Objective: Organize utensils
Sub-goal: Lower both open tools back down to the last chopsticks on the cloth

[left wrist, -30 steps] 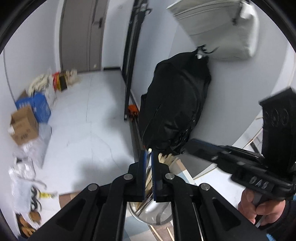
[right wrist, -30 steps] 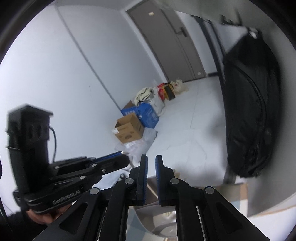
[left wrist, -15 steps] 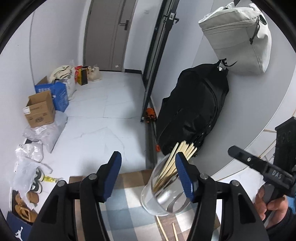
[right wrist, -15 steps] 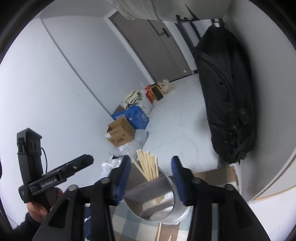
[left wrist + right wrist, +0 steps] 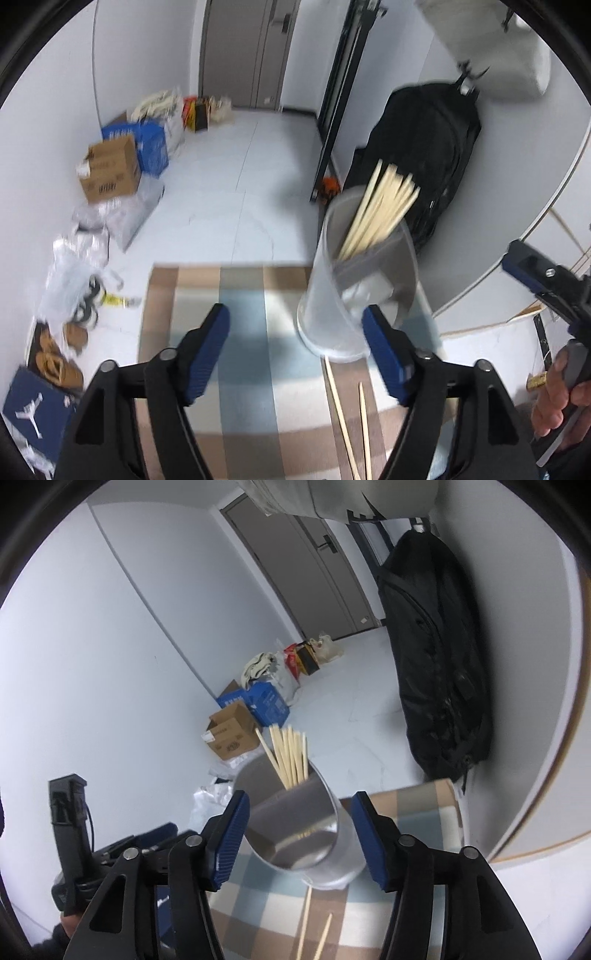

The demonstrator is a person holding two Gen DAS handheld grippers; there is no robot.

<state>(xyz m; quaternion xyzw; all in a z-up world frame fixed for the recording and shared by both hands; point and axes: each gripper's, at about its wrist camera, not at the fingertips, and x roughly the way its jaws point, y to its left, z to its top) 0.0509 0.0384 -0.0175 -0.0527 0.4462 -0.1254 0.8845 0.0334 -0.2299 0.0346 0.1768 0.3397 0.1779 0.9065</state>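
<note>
A shiny metal holder (image 5: 343,295) (image 5: 314,834) stands on a checked cloth (image 5: 251,350) (image 5: 266,897), with several pale wooden chopsticks (image 5: 380,210) (image 5: 290,755) leaning in one half. Two loose chopsticks (image 5: 351,413) (image 5: 314,926) lie on the cloth in front of it. My left gripper (image 5: 297,349) is opening, its jaws wide and empty, the holder just beyond the right fingertip (image 5: 384,354). My right gripper (image 5: 299,840) is opening too, blue pads (image 5: 231,843) either side of the holder's near side and clear of it. The other gripper (image 5: 543,280) (image 5: 74,845) shows in each view.
A black bag (image 5: 424,147) hangs on the white wall behind the table, under a grey bag (image 5: 491,48). Cardboard and blue boxes (image 5: 110,170), plastic bags and shoes lie on the floor at left. The cloth's far edge (image 5: 229,267) drops to the floor.
Both grippers went from shut to wide open. Both cameras tipped downward and came closer, so the holder, the chopsticks and the checked cloth rose into view.
</note>
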